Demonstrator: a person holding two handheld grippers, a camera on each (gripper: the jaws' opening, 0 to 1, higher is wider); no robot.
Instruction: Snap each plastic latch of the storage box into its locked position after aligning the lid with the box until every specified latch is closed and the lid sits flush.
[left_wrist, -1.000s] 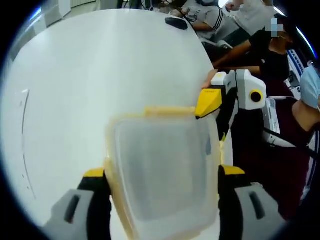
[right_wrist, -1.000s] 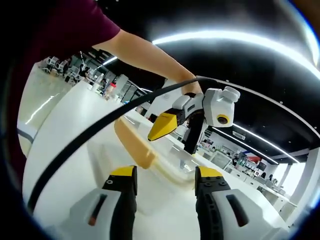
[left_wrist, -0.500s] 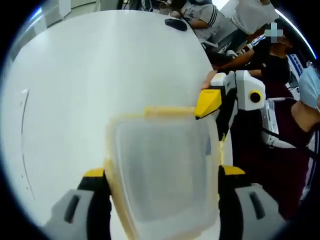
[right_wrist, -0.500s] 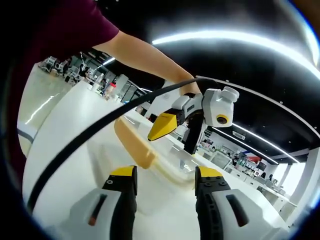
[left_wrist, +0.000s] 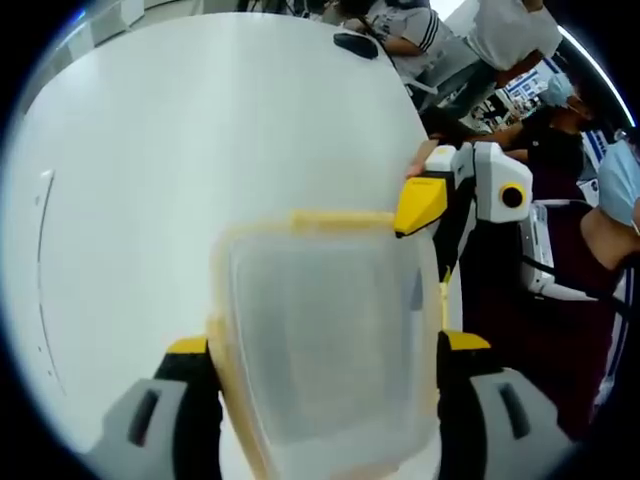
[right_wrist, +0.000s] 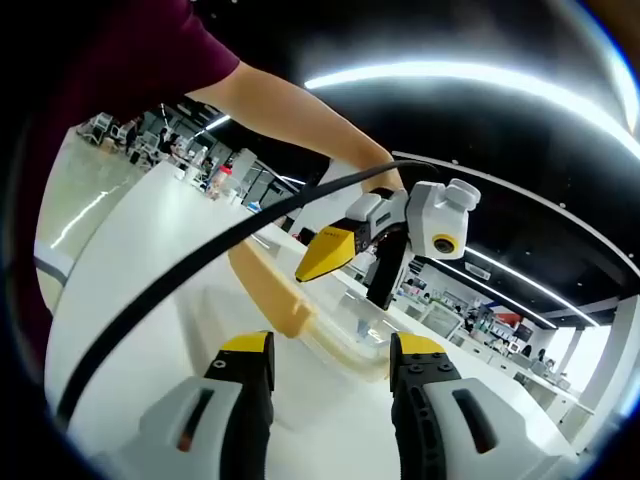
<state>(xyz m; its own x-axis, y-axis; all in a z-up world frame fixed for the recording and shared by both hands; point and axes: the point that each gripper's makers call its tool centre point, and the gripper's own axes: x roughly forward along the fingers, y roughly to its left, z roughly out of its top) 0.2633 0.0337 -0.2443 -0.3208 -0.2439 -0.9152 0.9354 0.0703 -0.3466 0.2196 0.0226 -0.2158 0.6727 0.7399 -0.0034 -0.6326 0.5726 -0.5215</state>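
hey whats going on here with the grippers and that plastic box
A person holding a gripper in each hand is closing up a clear storage box with yellow latches on a white table. The left gripper straddles the box, one jaw on each side, lid on top. The right gripper sits at the far corner by the yellow latch. Whether the latches are locked cannot be told.

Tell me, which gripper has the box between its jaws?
The left gripper: the box sits between its jaws. The right gripper touches only the far corner.
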